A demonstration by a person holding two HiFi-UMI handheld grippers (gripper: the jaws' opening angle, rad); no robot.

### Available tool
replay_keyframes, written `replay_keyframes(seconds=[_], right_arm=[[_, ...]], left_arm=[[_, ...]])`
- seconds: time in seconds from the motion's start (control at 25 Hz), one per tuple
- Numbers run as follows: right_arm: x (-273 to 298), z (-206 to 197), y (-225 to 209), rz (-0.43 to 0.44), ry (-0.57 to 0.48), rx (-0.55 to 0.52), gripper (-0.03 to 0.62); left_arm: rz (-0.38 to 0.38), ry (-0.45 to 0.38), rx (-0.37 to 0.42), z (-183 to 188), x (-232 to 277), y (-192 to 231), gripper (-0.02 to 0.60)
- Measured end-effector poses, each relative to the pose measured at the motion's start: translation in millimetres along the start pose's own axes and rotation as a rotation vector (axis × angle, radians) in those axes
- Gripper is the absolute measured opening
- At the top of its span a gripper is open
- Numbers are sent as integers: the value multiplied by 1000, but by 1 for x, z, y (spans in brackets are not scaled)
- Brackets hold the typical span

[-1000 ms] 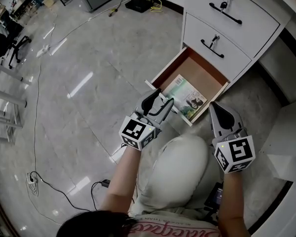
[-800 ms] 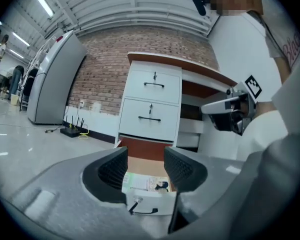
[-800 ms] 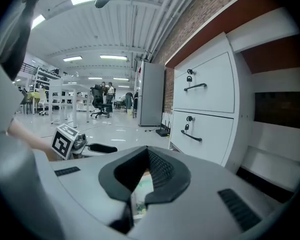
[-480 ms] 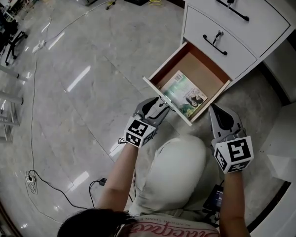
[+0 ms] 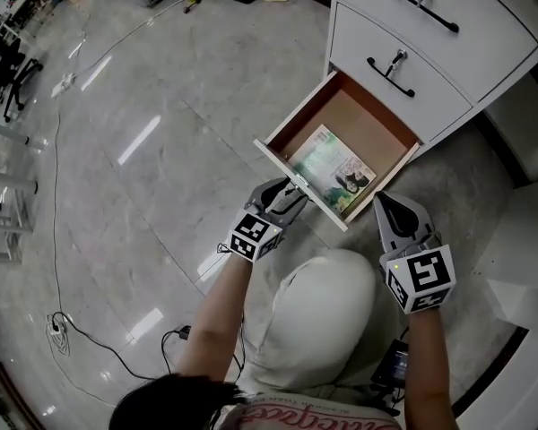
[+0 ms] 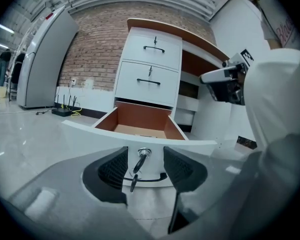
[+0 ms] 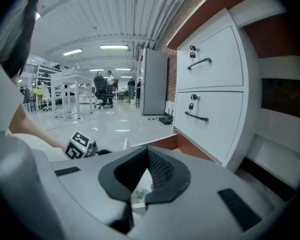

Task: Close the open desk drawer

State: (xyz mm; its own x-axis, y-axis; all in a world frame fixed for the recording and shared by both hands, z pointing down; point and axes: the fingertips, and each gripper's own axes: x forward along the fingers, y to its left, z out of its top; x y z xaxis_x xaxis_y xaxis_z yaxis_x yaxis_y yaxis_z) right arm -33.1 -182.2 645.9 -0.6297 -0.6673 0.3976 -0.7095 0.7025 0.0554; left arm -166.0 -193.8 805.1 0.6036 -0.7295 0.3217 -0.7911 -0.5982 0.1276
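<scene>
1. head view: a glossy grey tiled floor (image 5: 143,106) lies in front of a white desk. its bottom drawer (image 5: 354,115) is pulled out, with a green booklet (image 5: 334,170) lying inside.
2. head view: a second ago the left gripper (image 5: 282,200) was spread over the drawer's rim. it has since been brought lower and set against the drawer front (image 5: 278,161). the drawer itself is not seen to have gone in, so the push is judged set up but not begun. the right gripper (image 5: 396,215) is held just beside the drawer's near corner, touching nothing.
3. left gripper view: the left gripper's (image 6: 145,166) jaws are held moderately apart, with one ribbed pad (image 6: 115,169) on each side of the key (image 6: 140,160) hanging from the lock. the thin dark handle (image 6: 150,178) is seen below. nothing is clamped; contact with the drawer front (image 6: 90,136) cannot be confirmed.
4. right gripper view: the right gripper's (image 7: 140,194) jaws are brought together at the tips, and nothing is held. the open drawer (image 7: 155,143) is seen past them, beside the closed upper drawers (image 7: 210,66).
</scene>
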Motion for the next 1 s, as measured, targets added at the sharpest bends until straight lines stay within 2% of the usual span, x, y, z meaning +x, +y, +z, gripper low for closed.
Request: replay_keyframes(seconds=[0.24, 0.48, 0.72, 1.0], right_arm=[[40, -24, 12, 103, 108, 35, 9], [77, -48, 25, 228, 235, 126, 9], [100, -62, 54, 269, 303, 36, 9], [99, -74, 80, 325, 342, -40, 9]], left_arm=[[-28, 29, 31, -5, 8, 2, 210], [-45, 54, 26, -6, 10, 3, 220], [-30, 139, 36, -11, 14, 5, 221], [-6, 170, 46, -8, 11, 3, 219]])
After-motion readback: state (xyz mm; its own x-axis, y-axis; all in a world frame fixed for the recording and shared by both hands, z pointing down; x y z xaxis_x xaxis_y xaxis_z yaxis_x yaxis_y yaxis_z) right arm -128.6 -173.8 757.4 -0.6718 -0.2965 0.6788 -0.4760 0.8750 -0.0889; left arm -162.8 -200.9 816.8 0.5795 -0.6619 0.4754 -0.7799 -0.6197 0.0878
